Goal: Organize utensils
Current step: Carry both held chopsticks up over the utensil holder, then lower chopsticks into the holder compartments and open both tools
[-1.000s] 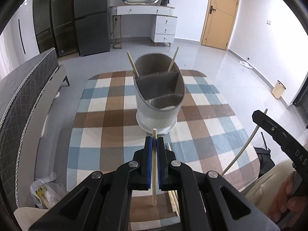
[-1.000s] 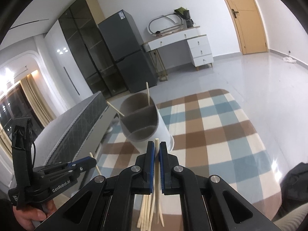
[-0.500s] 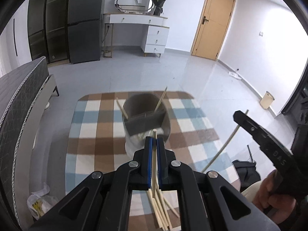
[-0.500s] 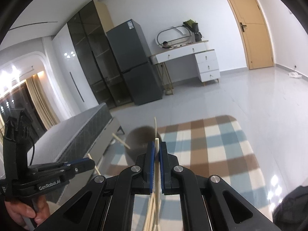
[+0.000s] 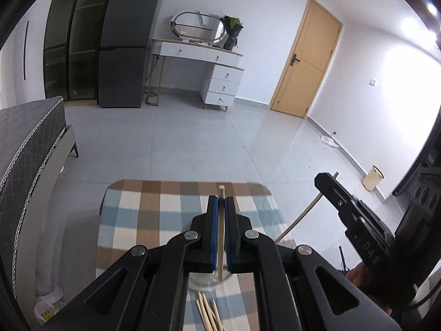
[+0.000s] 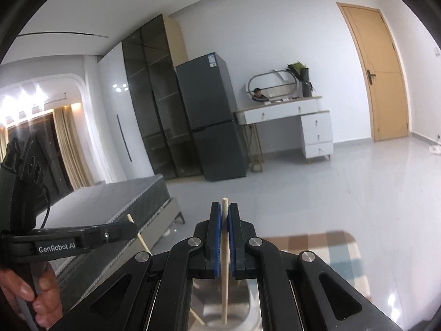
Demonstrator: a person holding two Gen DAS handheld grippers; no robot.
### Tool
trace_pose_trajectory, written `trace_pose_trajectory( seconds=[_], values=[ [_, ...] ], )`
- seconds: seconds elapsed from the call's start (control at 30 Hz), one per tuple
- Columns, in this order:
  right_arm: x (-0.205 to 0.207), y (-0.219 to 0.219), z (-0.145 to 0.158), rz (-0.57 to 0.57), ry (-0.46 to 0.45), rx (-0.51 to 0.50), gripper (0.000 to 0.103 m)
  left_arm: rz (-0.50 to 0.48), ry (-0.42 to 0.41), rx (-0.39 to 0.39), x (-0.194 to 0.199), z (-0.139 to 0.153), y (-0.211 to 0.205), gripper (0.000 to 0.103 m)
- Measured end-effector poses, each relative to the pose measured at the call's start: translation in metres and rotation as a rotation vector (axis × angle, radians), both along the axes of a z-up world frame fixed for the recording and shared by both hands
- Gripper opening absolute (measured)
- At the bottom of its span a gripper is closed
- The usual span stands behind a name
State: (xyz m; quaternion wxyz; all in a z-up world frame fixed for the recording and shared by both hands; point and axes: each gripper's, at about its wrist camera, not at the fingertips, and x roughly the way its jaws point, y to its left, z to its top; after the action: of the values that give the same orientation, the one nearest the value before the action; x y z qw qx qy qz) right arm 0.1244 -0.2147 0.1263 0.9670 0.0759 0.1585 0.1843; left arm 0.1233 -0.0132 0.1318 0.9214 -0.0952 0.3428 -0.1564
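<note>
My left gripper (image 5: 221,202) is shut on a pale wooden chopstick (image 5: 220,237) that stands upright between its blue pads. Under its fingers only the base of the grey utensil holder (image 5: 205,282) shows, with several loose chopsticks (image 5: 209,313) lying on the checked table (image 5: 154,215). My right gripper (image 6: 225,209) is shut on a second chopstick (image 6: 224,264), whose lower end hangs over the holder (image 6: 242,306). Each view also catches the other gripper from the side: the right gripper (image 5: 326,178) with its slanted chopstick, and the left gripper (image 6: 132,227).
A dark bed (image 5: 24,143) lies to the left of the table. Grey floor tiles (image 5: 206,143) stretch to a fridge (image 5: 126,41), a white dressing table (image 5: 204,55) and a wooden door (image 5: 306,58). A small bin (image 5: 372,178) stands at the right wall. A hand (image 6: 33,298) grips the left tool.
Both grippers have risen with their chopsticks and tipped upward. The holder, in full view a second ago, has slid down beneath the fingers, and more of the room now shows.
</note>
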Motion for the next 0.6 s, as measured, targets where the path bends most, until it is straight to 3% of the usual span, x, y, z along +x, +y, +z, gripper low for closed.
trace_pose_trajectory(
  seconds=[0.23,0.6],
  values=[
    [0.030,0.018,-0.001,0.007,-0.024,0.000,0.004,0.016,-0.016,-0.023,0.027,-0.001,0.009,0.000],
    [0.055,0.019,-0.026,-0.014,0.025,0.047,0.004,0.060,-0.004,-0.024,0.048,-0.027,0.016,0.000]
  ],
)
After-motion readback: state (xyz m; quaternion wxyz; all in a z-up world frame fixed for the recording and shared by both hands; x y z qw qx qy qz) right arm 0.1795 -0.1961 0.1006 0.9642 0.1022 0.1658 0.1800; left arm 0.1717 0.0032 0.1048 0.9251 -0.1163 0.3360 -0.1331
